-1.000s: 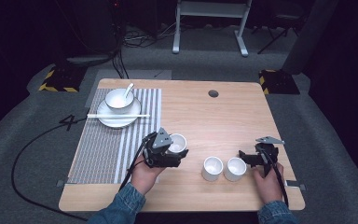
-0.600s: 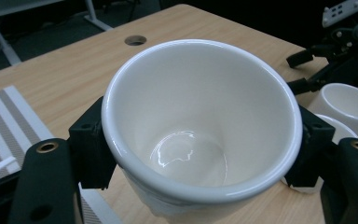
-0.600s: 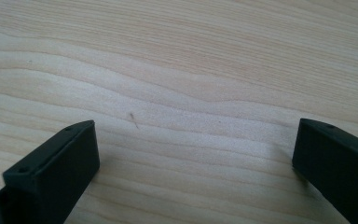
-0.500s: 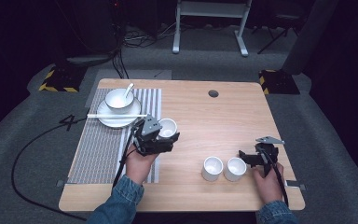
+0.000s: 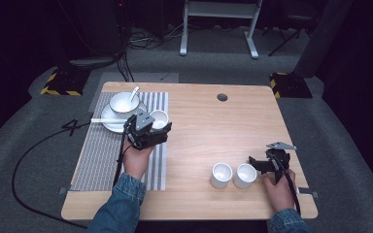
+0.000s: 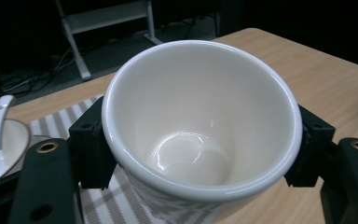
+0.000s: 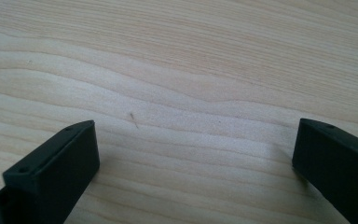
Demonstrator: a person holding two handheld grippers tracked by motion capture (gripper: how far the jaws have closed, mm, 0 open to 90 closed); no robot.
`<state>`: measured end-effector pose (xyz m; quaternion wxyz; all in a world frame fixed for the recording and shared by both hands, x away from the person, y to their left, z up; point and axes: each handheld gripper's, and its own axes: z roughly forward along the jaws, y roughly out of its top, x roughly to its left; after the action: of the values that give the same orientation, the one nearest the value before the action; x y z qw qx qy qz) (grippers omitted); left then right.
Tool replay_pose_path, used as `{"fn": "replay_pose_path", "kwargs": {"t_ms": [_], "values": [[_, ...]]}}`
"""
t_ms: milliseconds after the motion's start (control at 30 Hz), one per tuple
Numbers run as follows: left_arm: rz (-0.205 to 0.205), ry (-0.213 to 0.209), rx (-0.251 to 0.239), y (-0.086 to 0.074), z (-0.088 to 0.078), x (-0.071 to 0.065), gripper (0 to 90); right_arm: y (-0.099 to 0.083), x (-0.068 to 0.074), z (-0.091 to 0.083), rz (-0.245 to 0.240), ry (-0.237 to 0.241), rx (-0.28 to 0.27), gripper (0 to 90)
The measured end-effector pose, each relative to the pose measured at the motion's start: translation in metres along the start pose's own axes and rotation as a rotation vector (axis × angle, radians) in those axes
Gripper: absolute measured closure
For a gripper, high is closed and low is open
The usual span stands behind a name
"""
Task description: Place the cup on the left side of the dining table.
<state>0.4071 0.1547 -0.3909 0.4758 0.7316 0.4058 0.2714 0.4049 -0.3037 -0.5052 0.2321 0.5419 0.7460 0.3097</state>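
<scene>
Cup in hand: a white cup (image 6: 200,126) sits between the jaws of the left tongs (image 5: 148,133), clamped across its outer wall just under the rim, mouth tipped toward the camera that rides on them.
Where it is: carried above the striped mat (image 5: 97,155), with the plate (image 5: 110,124), bowl (image 5: 124,103) and spoon (image 5: 133,93) just beyond and to the left of the left tongs.
Left tongs: closed on the cup, one pad on each side of the wall.
Right tongs: the right tongs (image 5: 268,164) stand wide apart and empty over bare worktop (image 7: 191,70), just beside the nearer of two more cups (image 5: 245,175), with the other cup (image 5: 221,175) past it.
Material: looks like glazed ceramic, so stiff, no give under the pads, and likely to chip or break if dropped or knocked.
Weight: probably light for its size, since it is empty.
Slip: the glossy wall offers little friction; the flare toward the rim may let it slide down if the squeeze eases.
Best hold: across the widest part of the wall, as now, kept close to upright.
Setting down: lower it gently, base flat, clear of the plate.
</scene>
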Motion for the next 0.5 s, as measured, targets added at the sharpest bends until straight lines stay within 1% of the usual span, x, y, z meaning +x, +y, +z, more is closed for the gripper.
{"fn": "replay_pose_path", "kwargs": {"t_ms": [33,100,133,167,233,267,300,333,367,400,500], "values": [[-0.011,0.007,-0.001,-0.001,0.000,0.004,27.3,0.000,0.000,0.000,0.000,0.000,0.000,0.4],[-0.021,0.029,-0.001,-0.002,0.002,0.012,27.3,0.000,0.000,0.000,0.000,0.000,0.000,0.4],[-0.021,0.029,-0.001,-0.002,0.002,0.012,27.3,0.000,0.000,0.000,0.000,0.000,0.000,0.4],[-0.038,0.038,0.003,-0.005,0.005,0.020,27.3,0.000,0.000,0.000,0.000,0.000,0.000,0.4],[-0.045,0.041,0.017,-0.007,0.011,0.026,27.2,0.000,0.000,0.000,0.000,0.000,0.000,0.4],[-0.045,0.041,0.017,-0.007,0.011,0.026,27.3,0.000,0.000,0.000,0.000,0.000,0.000,0.4],[-0.050,0.046,0.031,-0.010,0.017,0.030,27.3,0.000,0.000,0.000,0.000,0.000,0.000,0.4],[-0.050,0.046,0.031,-0.010,0.017,0.030,27.3,0.000,0.000,0.000,0.000,0.000,0.000,0.4],[-0.057,0.049,0.040,-0.013,0.023,0.034,27.2,0.000,0.000,0.000,0.000,0.000,0.000,0.4],[-0.059,0.049,0.047,-0.014,0.026,0.034,27.3,0.000,0.000,0.000,0.000,0.000,0.000,0.4],[-0.059,0.053,0.084,-0.020,0.035,0.037,27.3,0.000,0.000,0.000,0.000,0.000,0.000,0.4]]}}
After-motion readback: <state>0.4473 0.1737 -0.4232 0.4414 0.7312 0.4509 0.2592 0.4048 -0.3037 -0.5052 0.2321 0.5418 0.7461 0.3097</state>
